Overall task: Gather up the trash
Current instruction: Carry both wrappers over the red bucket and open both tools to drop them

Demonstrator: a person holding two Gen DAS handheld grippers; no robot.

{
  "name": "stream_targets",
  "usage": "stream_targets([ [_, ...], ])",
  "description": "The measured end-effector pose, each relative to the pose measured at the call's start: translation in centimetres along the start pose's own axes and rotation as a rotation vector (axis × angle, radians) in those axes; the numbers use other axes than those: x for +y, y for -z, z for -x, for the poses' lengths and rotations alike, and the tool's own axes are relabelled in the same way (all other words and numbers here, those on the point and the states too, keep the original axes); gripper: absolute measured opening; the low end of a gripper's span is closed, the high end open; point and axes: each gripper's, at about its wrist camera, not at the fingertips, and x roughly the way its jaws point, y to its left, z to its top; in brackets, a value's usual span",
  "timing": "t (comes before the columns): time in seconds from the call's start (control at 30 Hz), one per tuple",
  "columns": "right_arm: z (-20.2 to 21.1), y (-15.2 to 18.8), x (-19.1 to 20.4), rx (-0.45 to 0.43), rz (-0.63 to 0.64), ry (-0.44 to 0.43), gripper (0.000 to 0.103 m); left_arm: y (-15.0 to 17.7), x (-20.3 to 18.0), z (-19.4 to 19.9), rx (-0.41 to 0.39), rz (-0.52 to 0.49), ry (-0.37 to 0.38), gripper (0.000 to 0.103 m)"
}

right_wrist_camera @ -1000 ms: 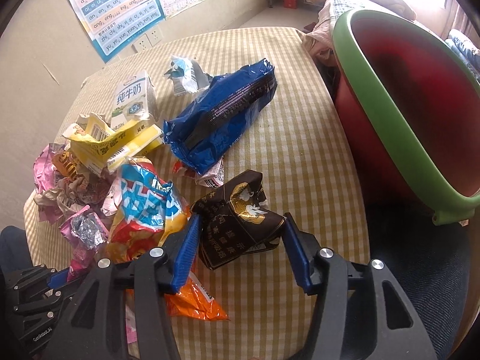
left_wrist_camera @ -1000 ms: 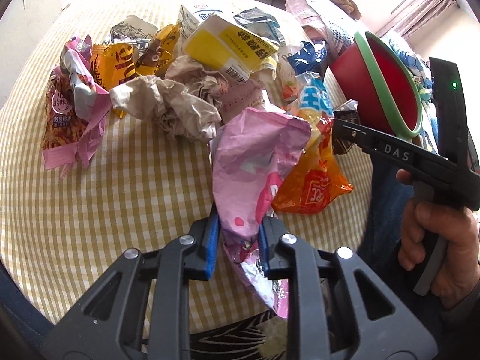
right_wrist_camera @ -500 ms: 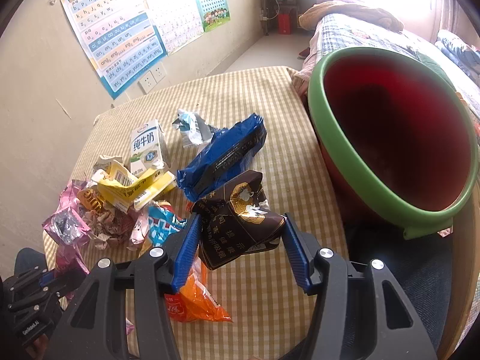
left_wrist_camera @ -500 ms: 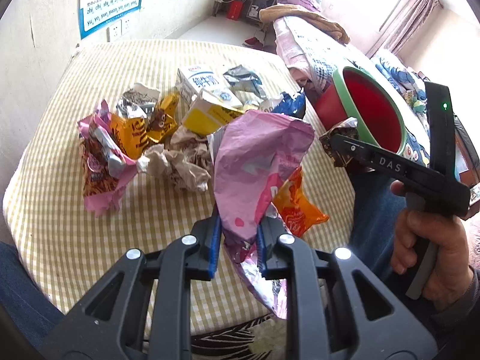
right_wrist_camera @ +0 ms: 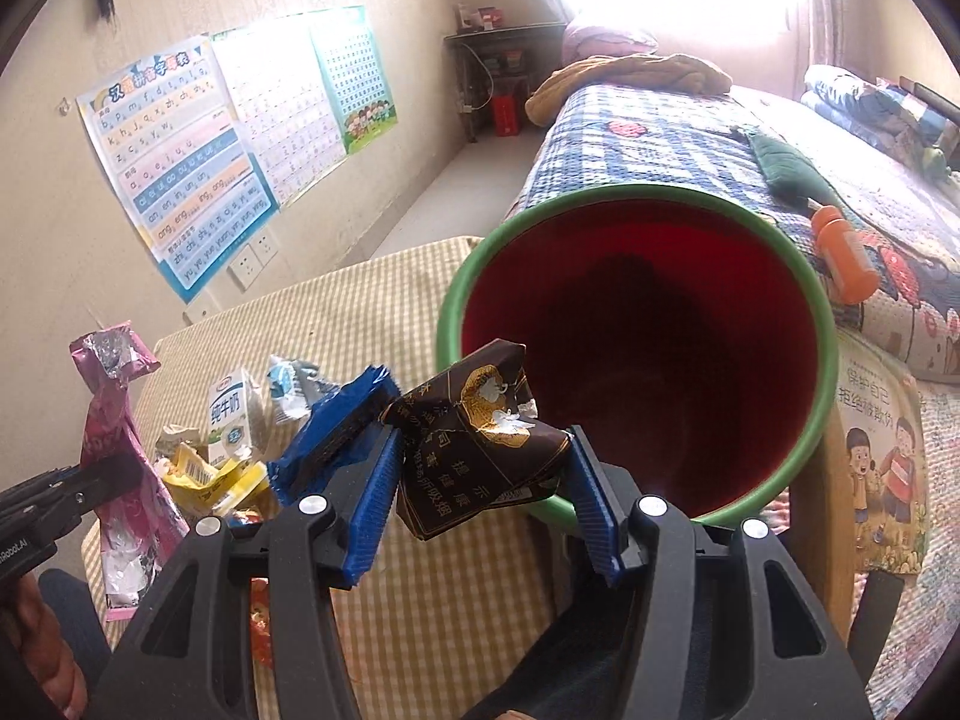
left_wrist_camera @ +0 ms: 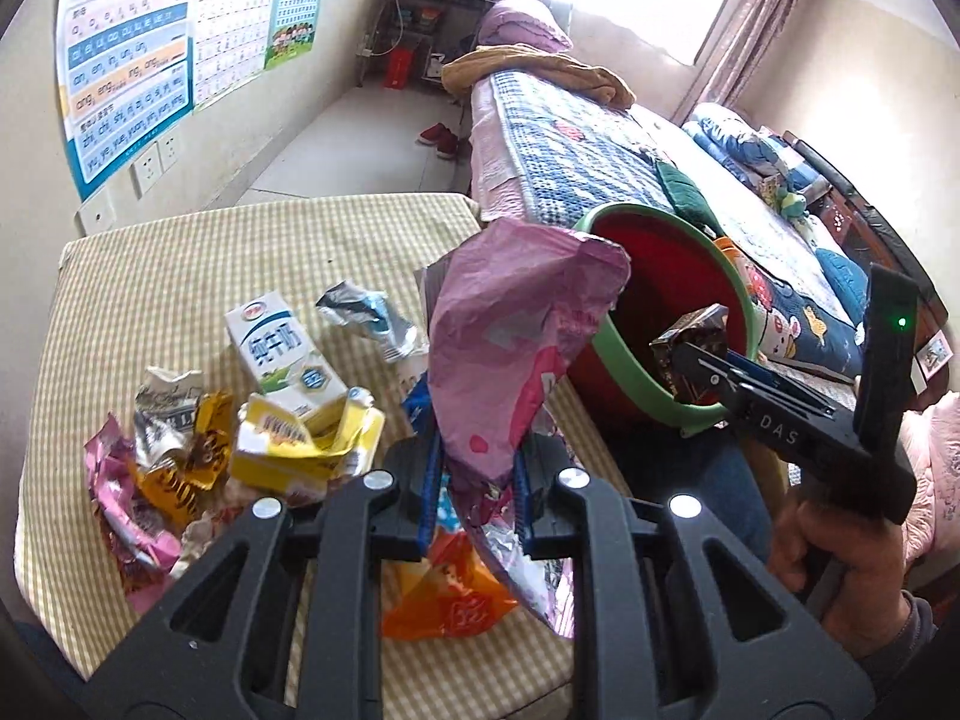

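My left gripper (left_wrist_camera: pixel 475 468) is shut on a pink foil wrapper (left_wrist_camera: pixel 516 348) and holds it up above the table. My right gripper (right_wrist_camera: pixel 483 495) is shut on a crumpled dark brown packet (right_wrist_camera: pixel 480 438), held at the near rim of the red bin with a green rim (right_wrist_camera: pixel 825 360). In the left wrist view the right gripper (left_wrist_camera: pixel 702 372) and its brown packet (left_wrist_camera: pixel 690 348) sit over the bin's (left_wrist_camera: pixel 624 360) rim. The pink wrapper also shows in the right wrist view (right_wrist_camera: pixel 117 420).
On the checked tablecloth (left_wrist_camera: pixel 180 276) lie a milk carton (left_wrist_camera: pixel 282 348), a yellow box (left_wrist_camera: pixel 300 444), an orange bag (left_wrist_camera: pixel 444 600), a blue wrapper (right_wrist_camera: pixel 336 438) and several other wrappers. A bed (right_wrist_camera: pixel 690 138) stands behind the bin.
Both grippers have risen with their wrappers and swung right toward the bin. The brown packet has gone from above the table to the bin's rim.
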Motion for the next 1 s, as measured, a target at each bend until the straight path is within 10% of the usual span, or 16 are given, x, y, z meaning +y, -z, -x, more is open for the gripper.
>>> stream_targets([
  [1.0,-0.7,-4.2,-11.4,-0.077,-0.003,0.168,0.055,-7.8,-12.9,-11.8,0.058,-0.22,0.079,0.022],
])
